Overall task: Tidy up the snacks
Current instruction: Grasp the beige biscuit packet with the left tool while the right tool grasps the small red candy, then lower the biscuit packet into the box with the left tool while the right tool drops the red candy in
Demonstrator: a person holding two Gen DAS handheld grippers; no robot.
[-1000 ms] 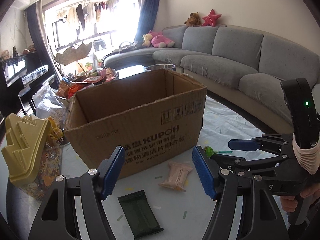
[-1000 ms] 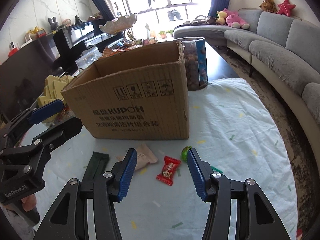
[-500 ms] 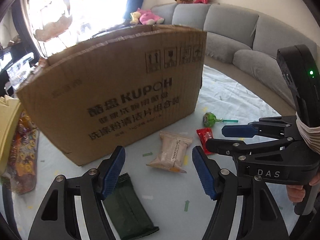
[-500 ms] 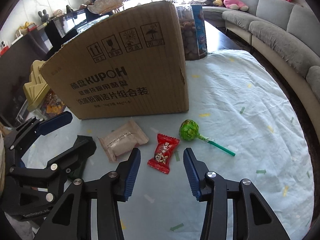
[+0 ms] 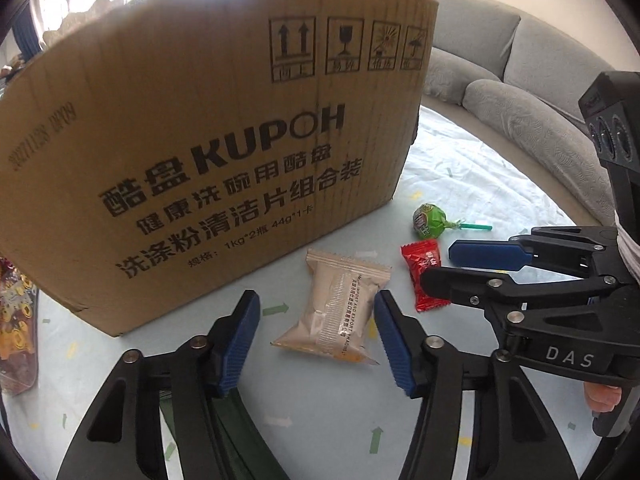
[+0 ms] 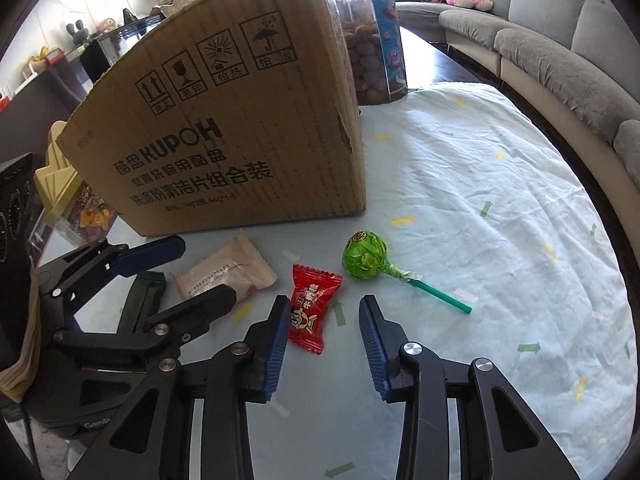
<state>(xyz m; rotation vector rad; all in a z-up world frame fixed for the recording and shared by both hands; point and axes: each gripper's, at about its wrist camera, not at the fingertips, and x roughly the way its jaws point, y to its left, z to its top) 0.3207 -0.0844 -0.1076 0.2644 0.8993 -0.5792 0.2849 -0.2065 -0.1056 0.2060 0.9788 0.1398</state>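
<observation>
The cardboard box (image 5: pixel 208 152) printed KUPOH stands on a table under a pale blue cloth (image 6: pixel 500 208), and the loose snacks lie along the foot of its printed side. Just in front of that side lies the beige snack packet (image 5: pixel 338 308); the left gripper (image 5: pixel 316 338) hangs low over it with its blue-padded fingers (image 5: pixel 236 344) spread wide, the packet lying between them and touching neither. A dark green wrapper (image 6: pixel 142 300) lies in front of the box too, on the far side of the beige packet from the other sweets, partly hidden under the left gripper's frame. Toward the box's right-hand corner lies the red candy (image 6: pixel 312 312), near the beige packet but apart from it. The right gripper (image 6: pixel 324 344) is parted around the candy's near end, its left pad at the wrapper's edge; whether it touches cannot be told. The green lollipop (image 6: pixel 365 256) lies just beyond the candy, near the box's corner, stick pointing away from the box. Behind that corner stands a clear jar of brown snacks (image 6: pixel 372 52), and a grey sofa (image 6: pixel 560 52) curves beyond the table
</observation>
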